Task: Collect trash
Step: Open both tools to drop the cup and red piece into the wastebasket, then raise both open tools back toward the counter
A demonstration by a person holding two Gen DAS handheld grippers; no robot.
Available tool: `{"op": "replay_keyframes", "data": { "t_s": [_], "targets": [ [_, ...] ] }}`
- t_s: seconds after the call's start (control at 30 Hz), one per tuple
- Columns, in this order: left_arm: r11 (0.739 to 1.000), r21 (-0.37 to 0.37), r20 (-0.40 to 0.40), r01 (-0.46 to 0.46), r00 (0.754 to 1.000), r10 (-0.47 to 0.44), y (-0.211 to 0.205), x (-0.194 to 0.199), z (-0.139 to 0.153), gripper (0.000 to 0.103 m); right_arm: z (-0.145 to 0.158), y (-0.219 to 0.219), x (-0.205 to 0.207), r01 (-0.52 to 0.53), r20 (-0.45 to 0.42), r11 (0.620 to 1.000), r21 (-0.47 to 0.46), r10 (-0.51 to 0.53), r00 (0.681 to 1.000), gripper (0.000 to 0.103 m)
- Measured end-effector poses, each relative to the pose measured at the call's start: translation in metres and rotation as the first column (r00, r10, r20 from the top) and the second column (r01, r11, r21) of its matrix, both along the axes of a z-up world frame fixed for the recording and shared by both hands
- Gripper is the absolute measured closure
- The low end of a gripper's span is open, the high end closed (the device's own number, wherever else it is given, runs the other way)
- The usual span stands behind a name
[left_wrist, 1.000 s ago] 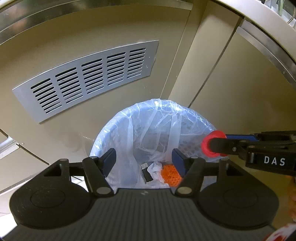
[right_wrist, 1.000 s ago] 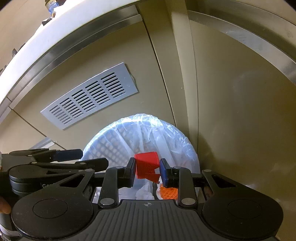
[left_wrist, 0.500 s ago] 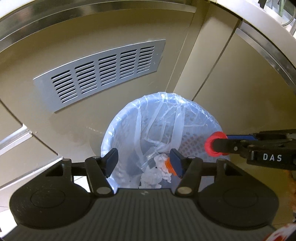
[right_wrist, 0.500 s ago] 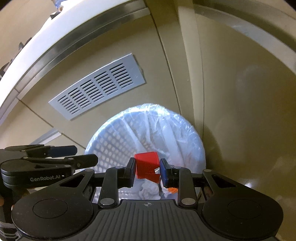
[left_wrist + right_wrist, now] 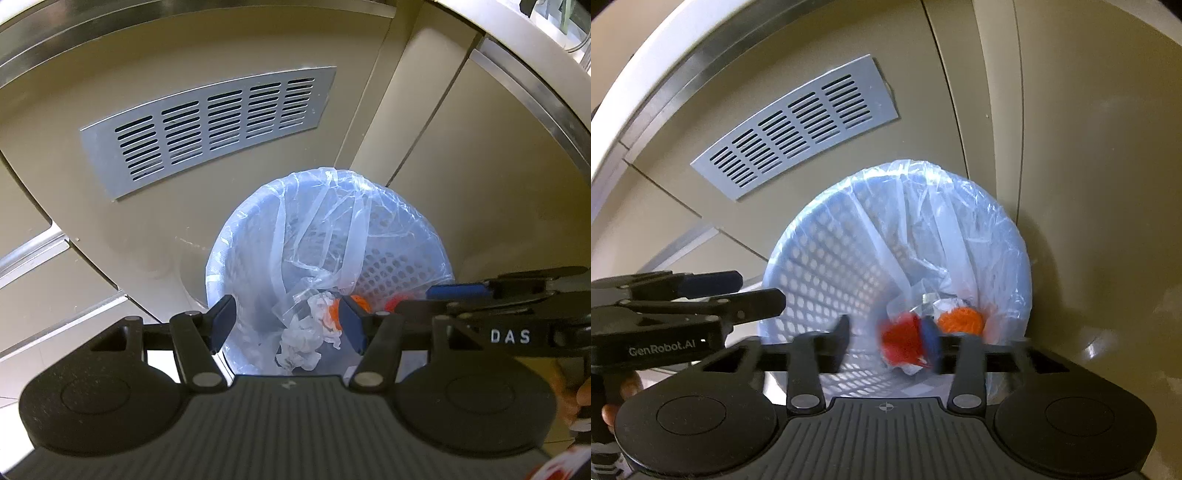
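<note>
Hovering over the bin (image 5: 1012,236), the right gripper (image 5: 886,341) has its jaws opening, and the red piece of trash (image 5: 903,341) shows blurred between them, apparently free of the pads and dropping toward the bottom of the lined bin. The left gripper (image 5: 286,323) hangs beside it with its fingers spread and nothing between them.

That red piece looks like a small, light, fairly stiff thing; I judge it would survive a fall and need only a gentle pinch across its flat sides if it had to be picked up again. The crumpled white paper (image 5: 299,341) below is soft and nearly weightless, best taken by a bunched fold. The orange knobbly ball (image 5: 960,320) may be springy and could roll, so a grip across its middle seems safest. The thin plastic liner (image 5: 325,221) is slippery and snags easily.

Counted: one bin, one liner, one red piece, one orange ball, at least one wad of paper, one vent grille (image 5: 207,125) on the cabinet (image 5: 480,166) behind, and two grippers.
</note>
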State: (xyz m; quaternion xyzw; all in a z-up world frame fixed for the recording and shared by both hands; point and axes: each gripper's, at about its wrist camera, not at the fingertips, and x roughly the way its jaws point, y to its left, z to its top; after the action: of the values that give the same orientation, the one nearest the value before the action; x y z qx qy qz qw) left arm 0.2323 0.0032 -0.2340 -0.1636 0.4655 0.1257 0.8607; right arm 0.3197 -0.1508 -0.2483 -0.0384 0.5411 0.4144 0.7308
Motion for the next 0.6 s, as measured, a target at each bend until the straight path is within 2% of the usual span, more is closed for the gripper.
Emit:
{"op": "replay_keyframes", "data": {
  "t_s": [0.27,0.6],
  "targets": [
    [1.0,0.011,0.004,0.004,1.0,-0.004,-0.002,-0.006,0.009,0.044,0.004,-0.003,-0.006,-0.02,0.008,1.0,-0.021,0.02,1.0,0.049],
    [1.0,0.013,0.018,0.001,1.0,-0.002,-0.001,-0.016,0.036,0.044,0.029,-0.003,-0.022,-0.063,0.021,0.998,-0.031,0.063,0.998,0.048]
  ]
}}
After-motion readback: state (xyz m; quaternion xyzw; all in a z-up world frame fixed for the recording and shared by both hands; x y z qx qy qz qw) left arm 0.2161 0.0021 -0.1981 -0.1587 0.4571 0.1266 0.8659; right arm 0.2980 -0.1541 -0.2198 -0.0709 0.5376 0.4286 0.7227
